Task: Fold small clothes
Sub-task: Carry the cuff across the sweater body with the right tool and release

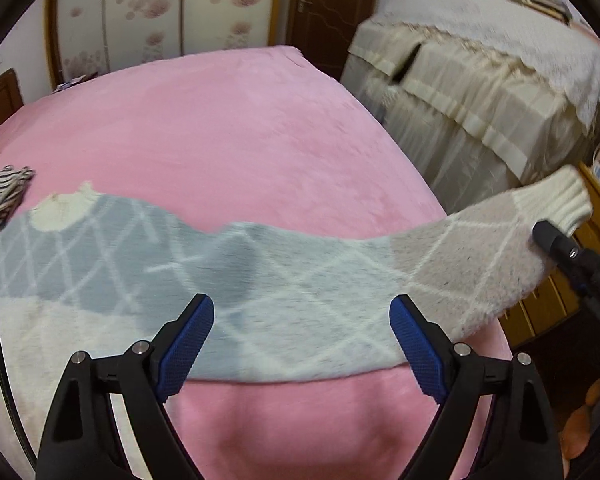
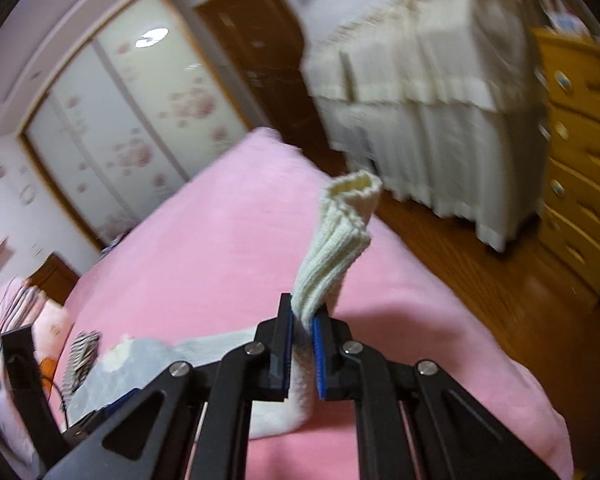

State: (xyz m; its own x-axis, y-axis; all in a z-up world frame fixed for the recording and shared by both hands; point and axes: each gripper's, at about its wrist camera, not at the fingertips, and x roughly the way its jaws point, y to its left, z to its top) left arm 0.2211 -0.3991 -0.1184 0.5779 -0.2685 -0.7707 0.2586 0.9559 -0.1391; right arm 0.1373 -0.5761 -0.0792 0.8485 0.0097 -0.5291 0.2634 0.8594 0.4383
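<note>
striped cloth (image 1: 4,196) way off left of the left gripper (image 1: 302,340), that gripper spread wide and holding nothing, hovering over the gray and cream sweater (image 1: 220,280) on the pink bed (image 1: 220,132), right gripper (image 2: 302,320) clenched on the sweater's sleeve just below its ribbed cuff (image 2: 336,240), sleeve lifted off the bed

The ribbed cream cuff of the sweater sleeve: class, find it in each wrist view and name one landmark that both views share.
Left wrist view: the ribbed cream cuff sits at far right, beyond the bed's edge, just above the right tool.
Right wrist view: the cuff stands up at centre, out of the shut right tool.
Shared landmark: the flower-patterned wardrobe doors.
</note>
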